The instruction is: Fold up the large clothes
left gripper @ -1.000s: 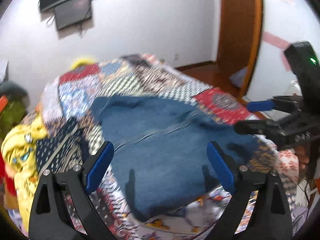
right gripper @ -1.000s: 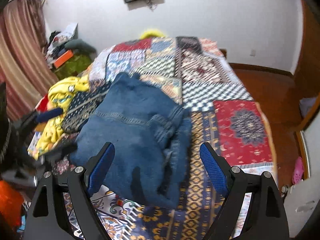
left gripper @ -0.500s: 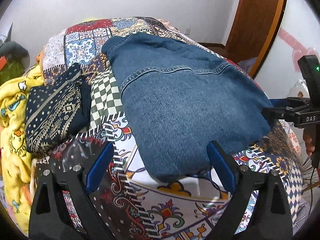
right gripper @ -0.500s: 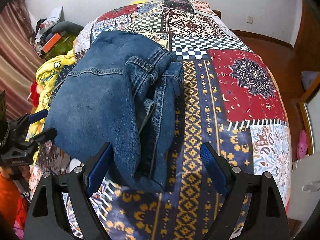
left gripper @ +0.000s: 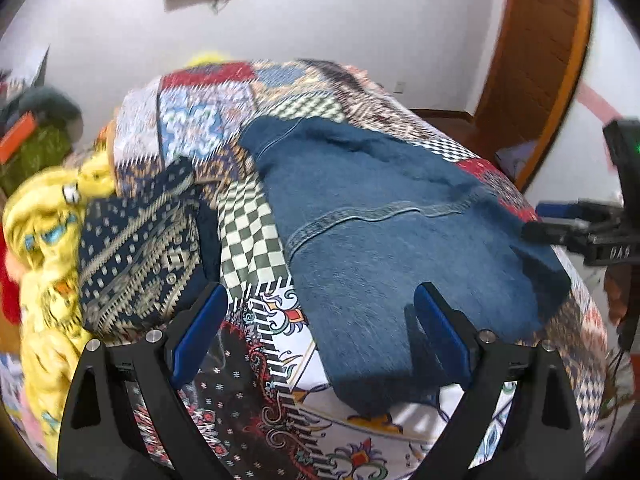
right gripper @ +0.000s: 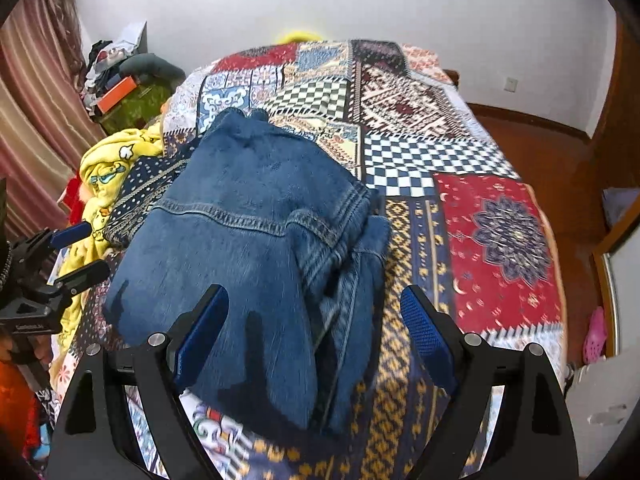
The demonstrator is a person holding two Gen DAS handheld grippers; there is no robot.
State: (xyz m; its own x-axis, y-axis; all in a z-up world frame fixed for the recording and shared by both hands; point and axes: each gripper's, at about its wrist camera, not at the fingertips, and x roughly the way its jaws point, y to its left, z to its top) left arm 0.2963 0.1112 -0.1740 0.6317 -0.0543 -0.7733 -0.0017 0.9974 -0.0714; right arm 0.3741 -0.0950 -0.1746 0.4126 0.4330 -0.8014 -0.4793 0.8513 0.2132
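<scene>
Nearest the cameras, both pairs of jaws stand wide apart and grasp nothing: the left gripper (left gripper: 320, 332) hangs over the near left corner of the folded blue denim garment (left gripper: 400, 248), and the right gripper (right gripper: 312, 328) hangs over its near right side. The denim lies on the patchwork-quilted bed (right gripper: 420, 152), near the front edge, already doubled into a thick block. The main risk, as I judge it, sits at the garment's right side, where a loose bunched denim fold (right gripper: 352, 256) spills out from under the top layer; a pinch there may catch only one layer, so the stack would slide open when lifted. The near edge also lies close to the bed's front, so a pull toward the person could drag it off. Just beside the denim, to its left, a folded navy patterned cloth (left gripper: 140, 248) and a crumpled yellow cartoon-print blanket (left gripper: 44, 208) could snag the left jaws.
</scene>
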